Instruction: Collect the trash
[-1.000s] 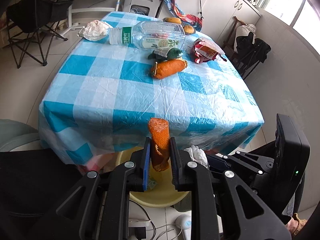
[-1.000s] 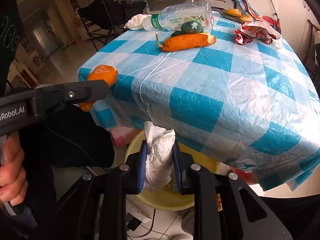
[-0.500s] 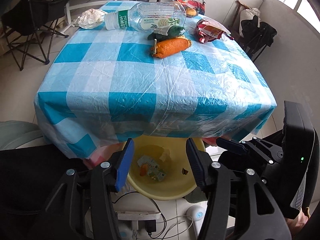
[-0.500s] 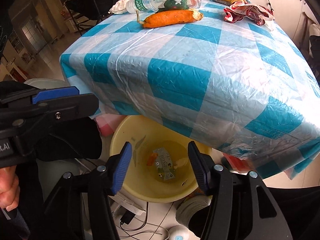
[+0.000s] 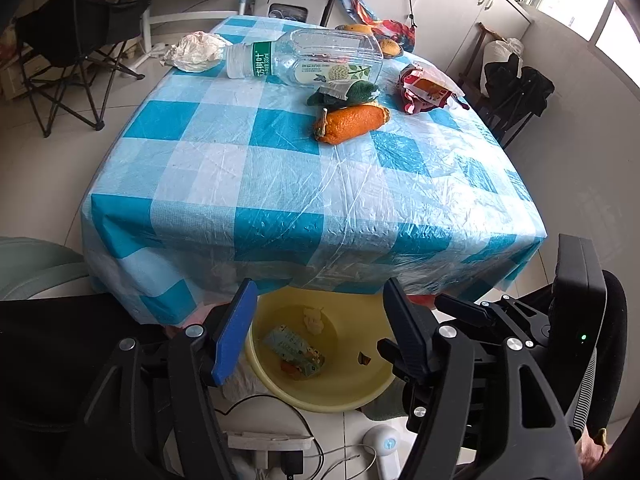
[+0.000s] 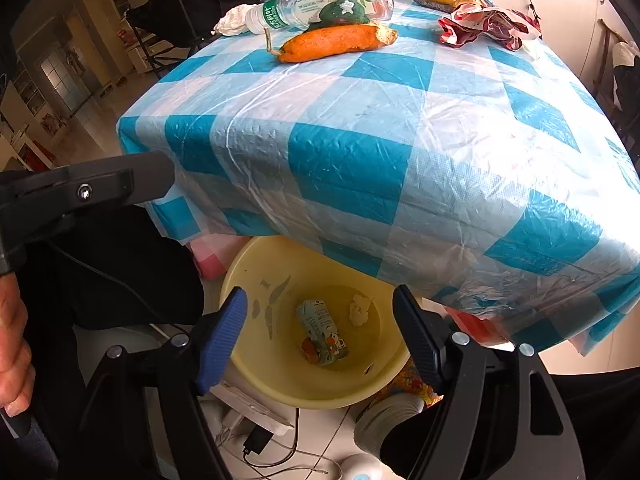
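Right now my left gripper (image 5: 318, 312) and right gripper (image 6: 322, 316) both gape wide and empty over the yellow basin (image 6: 256, 372). Remaining trash, the peel (image 5: 350, 123) and wrapper (image 5: 426, 90), lies across the table (image 5: 248, 184). Overreaching, I might snag the slippery cloth and drag everything off.

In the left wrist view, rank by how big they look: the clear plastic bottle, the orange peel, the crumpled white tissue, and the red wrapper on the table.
Largest to smallest, as they look:
1. Clear plastic bottle
2. Orange peel, red crinkled wrapper and crumpled white tissue: too alike to rank.
The tissue and bottle lie farther from the camera, so true sizes may differ.
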`<state>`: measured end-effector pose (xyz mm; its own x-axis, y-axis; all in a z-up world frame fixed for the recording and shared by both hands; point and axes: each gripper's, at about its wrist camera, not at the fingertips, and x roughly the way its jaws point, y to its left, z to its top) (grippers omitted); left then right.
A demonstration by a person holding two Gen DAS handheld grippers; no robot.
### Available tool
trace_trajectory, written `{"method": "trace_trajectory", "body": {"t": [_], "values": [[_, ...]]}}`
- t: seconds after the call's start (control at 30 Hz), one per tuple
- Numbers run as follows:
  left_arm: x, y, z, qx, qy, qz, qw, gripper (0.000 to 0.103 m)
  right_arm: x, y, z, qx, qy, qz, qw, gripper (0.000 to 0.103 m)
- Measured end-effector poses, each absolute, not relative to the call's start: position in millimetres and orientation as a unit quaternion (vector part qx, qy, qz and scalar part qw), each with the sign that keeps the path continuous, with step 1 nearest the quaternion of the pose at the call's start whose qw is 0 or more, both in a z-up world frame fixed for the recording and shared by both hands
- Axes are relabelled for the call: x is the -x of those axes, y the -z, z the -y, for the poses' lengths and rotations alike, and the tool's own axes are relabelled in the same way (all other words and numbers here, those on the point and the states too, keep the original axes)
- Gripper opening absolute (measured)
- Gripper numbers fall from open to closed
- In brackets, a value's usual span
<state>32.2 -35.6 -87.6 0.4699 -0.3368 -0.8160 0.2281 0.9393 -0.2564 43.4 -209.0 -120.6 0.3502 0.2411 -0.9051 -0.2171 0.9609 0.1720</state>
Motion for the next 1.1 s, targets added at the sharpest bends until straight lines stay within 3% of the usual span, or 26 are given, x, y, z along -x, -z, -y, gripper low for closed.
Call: {"method": "trace_trajectory", "body": {"t": [1.1], "values": [[-34.0,83.5,29.4,0.071,0.156,-0.475,0.863,0.07,-43.2,121.1,204.1,-0.008,-0.147,-0.551,0.821,0.075]]}}
